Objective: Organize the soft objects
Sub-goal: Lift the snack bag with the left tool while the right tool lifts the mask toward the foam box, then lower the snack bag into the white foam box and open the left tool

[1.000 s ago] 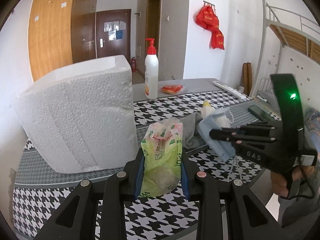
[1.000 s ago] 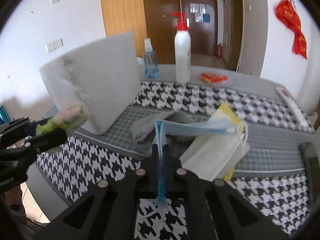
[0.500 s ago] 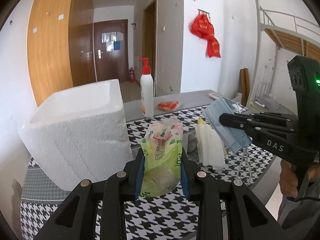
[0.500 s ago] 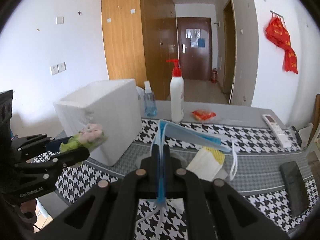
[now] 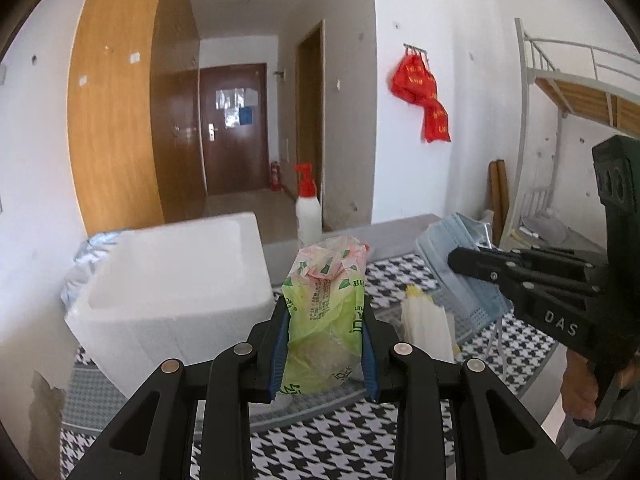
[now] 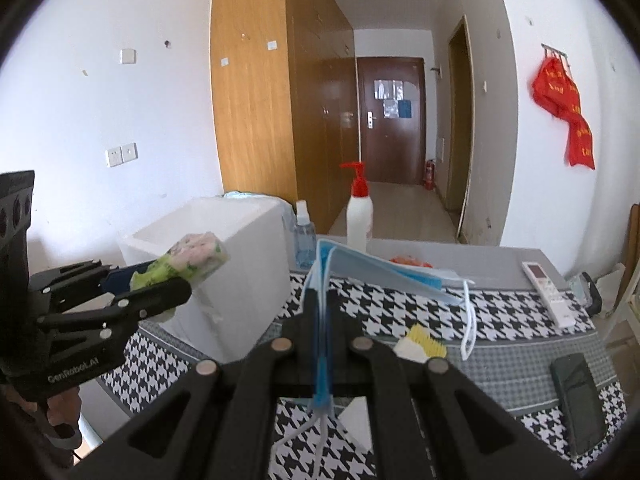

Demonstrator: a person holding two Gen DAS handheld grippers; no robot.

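Above the table (image 6: 520, 308), left tool (image 5: 324, 344) grips tissue pack (image 5: 326, 312), right tool (image 6: 322, 344) mask (image 6: 376, 270).

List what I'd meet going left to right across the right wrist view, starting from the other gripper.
Left gripper with the green tissue pack → white foam box → blue spray bottle → red-capped pump bottle → white remote → dark phone.

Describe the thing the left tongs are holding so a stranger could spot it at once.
Start at the big white foam box on the houndstooth tablecloth. Just right of it, raised above the cloth, the left tongs clamp a soft plastic tissue pack. It is lime green with a pink floral top, unlike the pale blue face mask nearby in the right tongs.
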